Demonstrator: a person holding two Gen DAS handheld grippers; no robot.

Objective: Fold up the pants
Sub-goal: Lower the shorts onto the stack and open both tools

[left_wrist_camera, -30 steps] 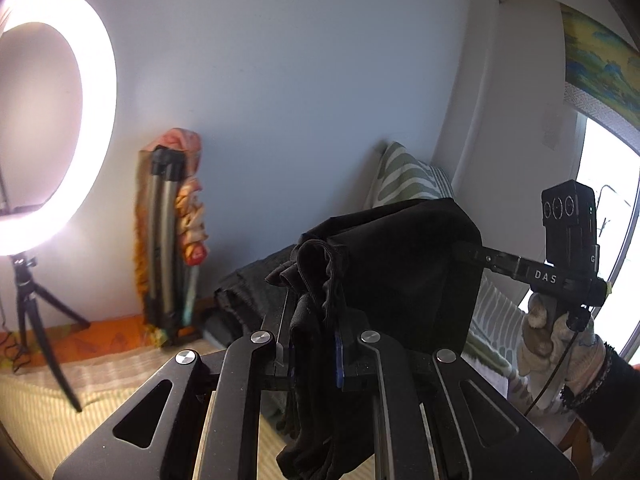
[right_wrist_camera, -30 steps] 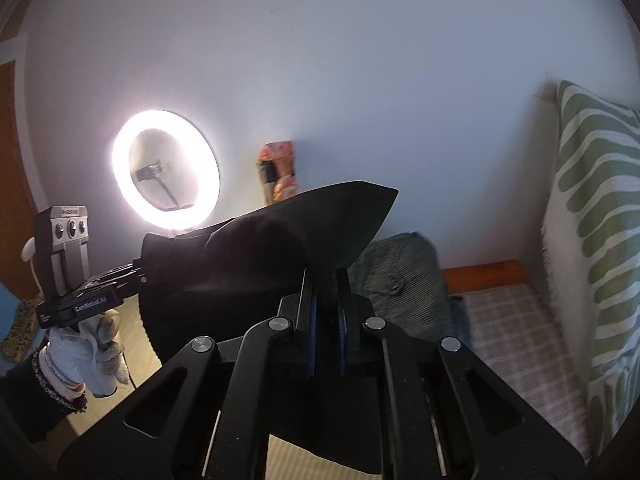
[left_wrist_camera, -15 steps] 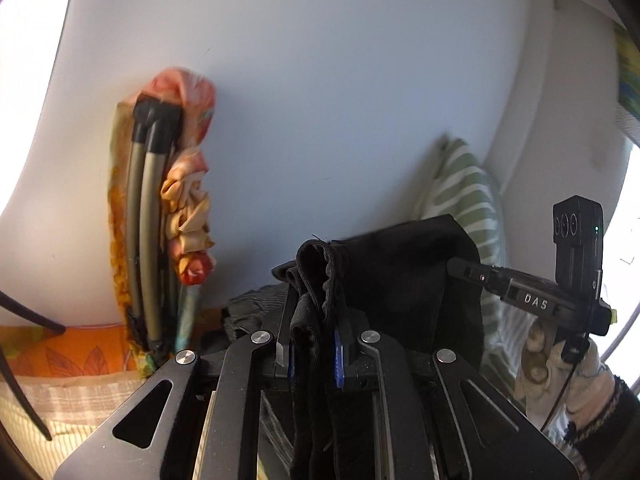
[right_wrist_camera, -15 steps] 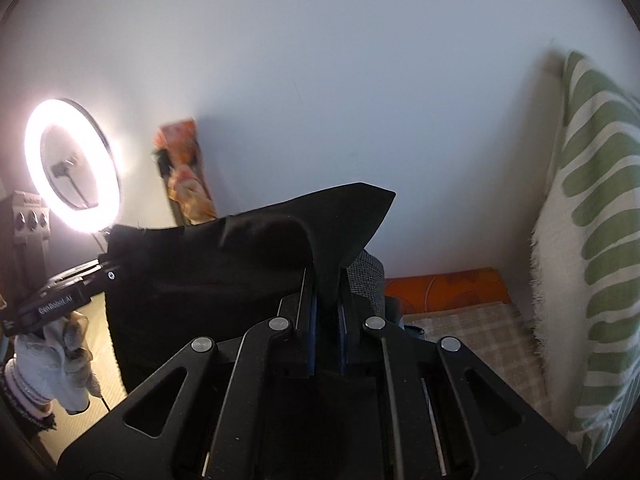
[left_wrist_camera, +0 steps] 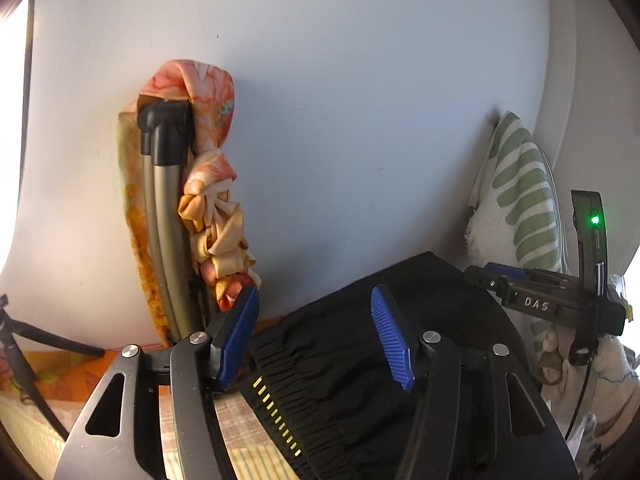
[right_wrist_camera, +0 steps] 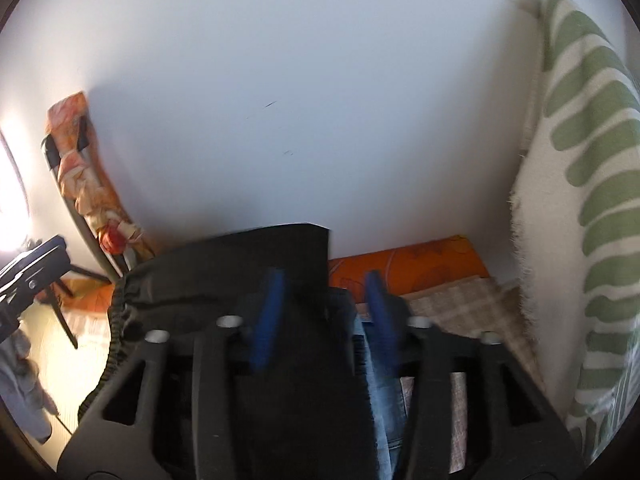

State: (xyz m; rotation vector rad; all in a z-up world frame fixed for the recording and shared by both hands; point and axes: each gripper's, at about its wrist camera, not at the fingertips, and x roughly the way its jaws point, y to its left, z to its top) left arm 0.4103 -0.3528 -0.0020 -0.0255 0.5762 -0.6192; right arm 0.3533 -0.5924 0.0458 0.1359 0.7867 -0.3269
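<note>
The black pants lie in a folded heap on the bed, ribbed waistband toward me. My left gripper is open, its blue pads spread wide just above the waistband, holding nothing. In the right wrist view the same pants lie under and ahead of my right gripper, which is open too, its blue pads apart over the cloth's far corner. The right gripper also shows at the right of the left wrist view.
A green-striped pillow leans at the right. A folding frame draped in orange cloth stands against the white wall. Blue denim lies under the right gripper. An orange cushion lines the wall, and a tripod leg stands at left.
Both grippers have opened and let go of the black pants, which dropped from hanging between them to lying on the bed. Both grippers moved closer to the wall.
</note>
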